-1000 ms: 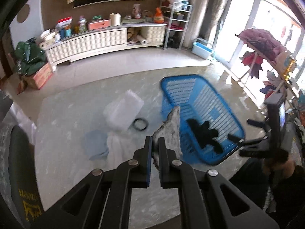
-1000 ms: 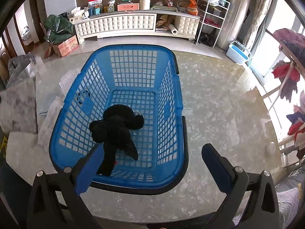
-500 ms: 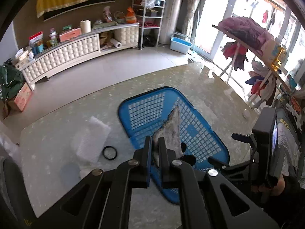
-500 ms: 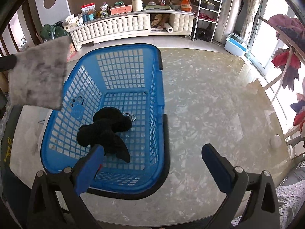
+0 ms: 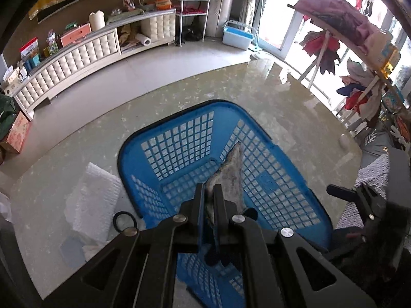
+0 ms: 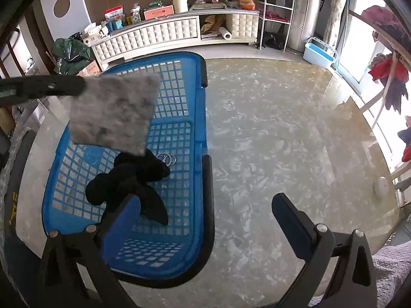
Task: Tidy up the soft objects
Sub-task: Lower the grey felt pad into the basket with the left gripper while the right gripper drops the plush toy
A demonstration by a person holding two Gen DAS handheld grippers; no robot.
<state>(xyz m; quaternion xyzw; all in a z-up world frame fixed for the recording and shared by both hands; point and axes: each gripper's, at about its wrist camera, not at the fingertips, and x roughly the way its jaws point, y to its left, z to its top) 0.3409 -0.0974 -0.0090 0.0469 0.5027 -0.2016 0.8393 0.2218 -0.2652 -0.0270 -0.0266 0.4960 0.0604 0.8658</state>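
Observation:
My left gripper (image 5: 210,192) is shut on a grey fuzzy cloth (image 5: 231,177) and holds it in the air above the blue plastic basket (image 5: 269,159). In the right wrist view the cloth (image 6: 113,113) hangs as a flat square over the basket's (image 6: 200,107) left half, held by the left gripper's black fingers (image 6: 51,87). A black soft item (image 6: 133,179) lies on the basket floor beside some metal rings (image 6: 168,159). My right gripper (image 6: 205,205) is open and empty, low at the basket's near right corner.
The basket stands on a glossy marble table (image 6: 269,133). White cloths (image 5: 92,200), a pale blue cloth (image 5: 73,252) and a black ring (image 5: 124,220) lie left of the basket. A clothes rack (image 5: 341,28) stands at the right, a white cabinet (image 6: 164,36) behind.
My left gripper has carried the grey cloth to the right, from beside the basket to over its inside. The right gripper has drifted right, staying open.

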